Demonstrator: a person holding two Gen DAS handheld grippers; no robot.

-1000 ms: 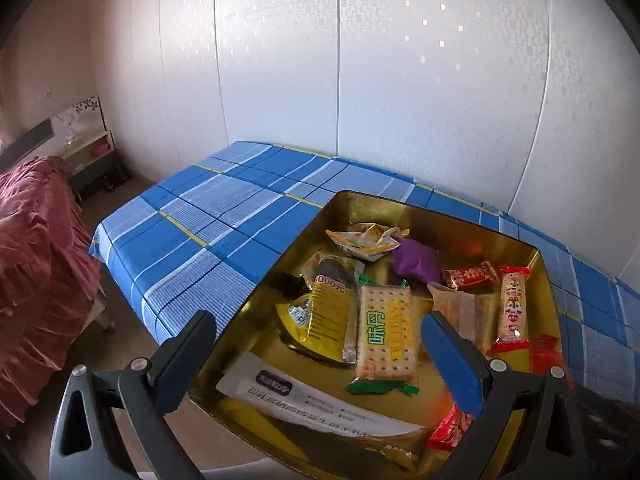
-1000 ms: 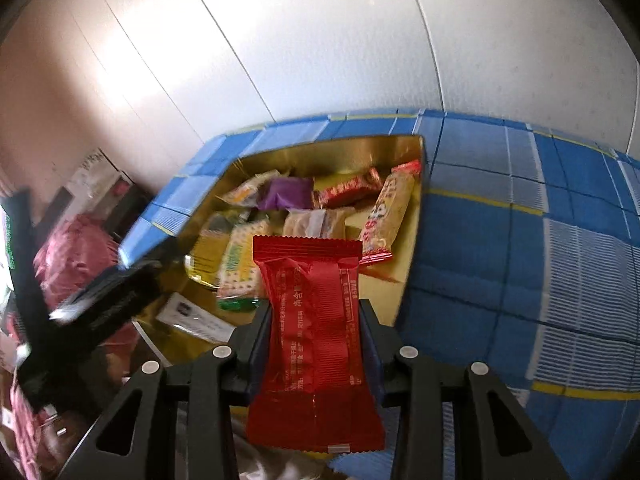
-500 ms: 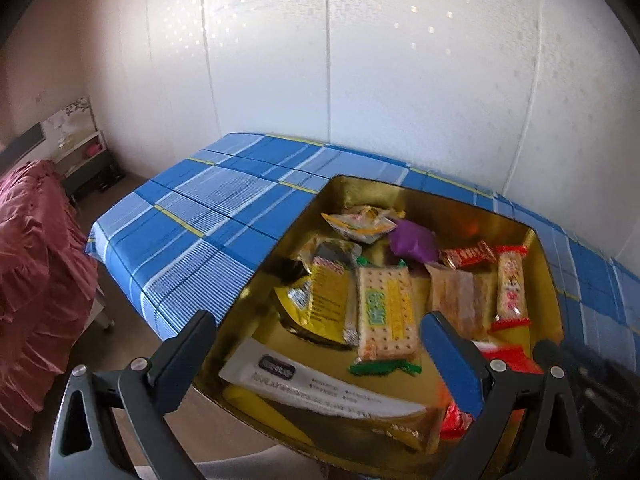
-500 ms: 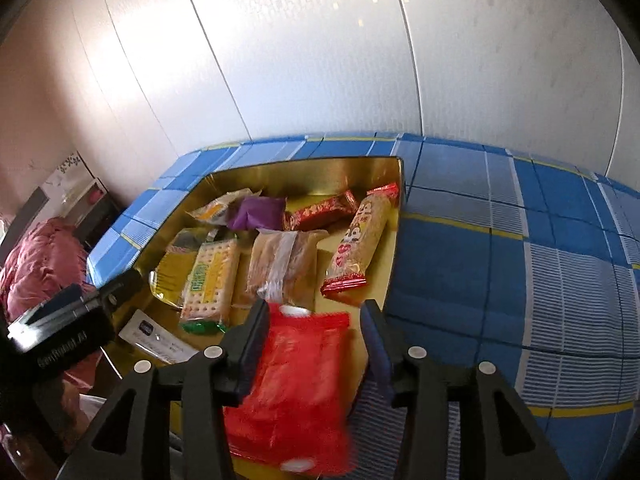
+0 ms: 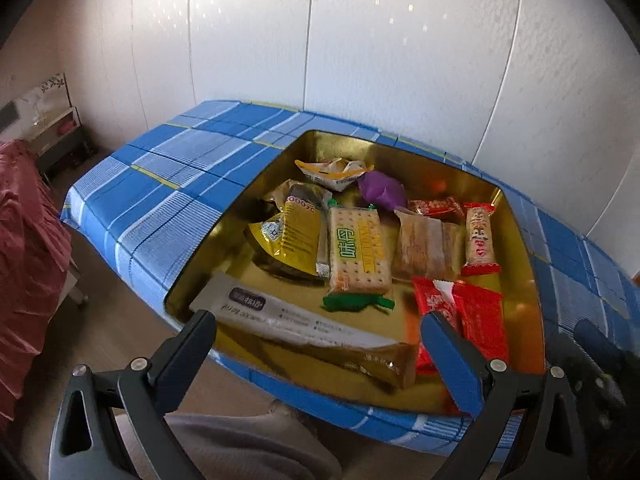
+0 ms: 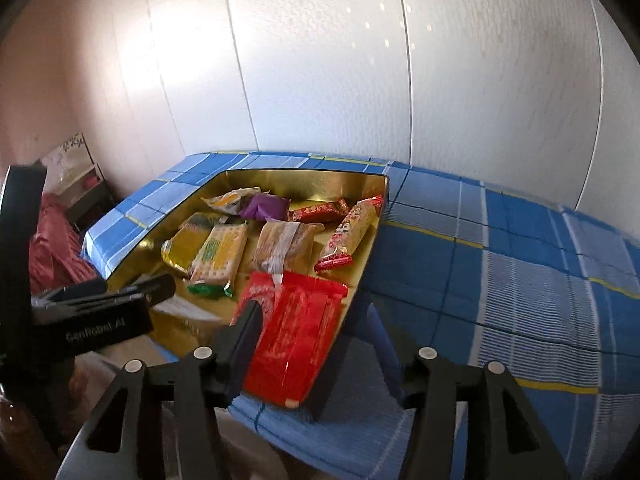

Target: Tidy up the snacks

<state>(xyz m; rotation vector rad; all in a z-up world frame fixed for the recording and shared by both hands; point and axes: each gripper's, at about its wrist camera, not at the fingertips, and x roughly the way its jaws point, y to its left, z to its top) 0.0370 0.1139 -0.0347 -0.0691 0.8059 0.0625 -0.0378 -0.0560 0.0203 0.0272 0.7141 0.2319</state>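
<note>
A gold tin tray (image 5: 520, 240) (image 6: 304, 178) sits on the blue checked cloth and holds several snack packets. A red packet (image 6: 296, 336) (image 5: 480, 320) lies in the tray's near right corner, leaning on the rim. My right gripper (image 6: 316, 336) is open, its fingers apart on either side of the red packet and not gripping it. My left gripper (image 5: 320, 344) is open and empty over the tray's near edge, above a long white-and-gold packet (image 5: 304, 328). A green-and-yellow cracker pack (image 5: 358, 252) lies in the middle.
The blue checked table cloth (image 6: 500, 264) stretches to the right of the tray. A white panelled wall (image 6: 360, 60) stands behind. A red bedspread (image 5: 24, 240) and a small shelf (image 5: 52, 120) are at the left, beyond the table edge.
My right gripper opened and let the red packet drop into the tray's near right corner. Both grippers drew back a little from the tray.
</note>
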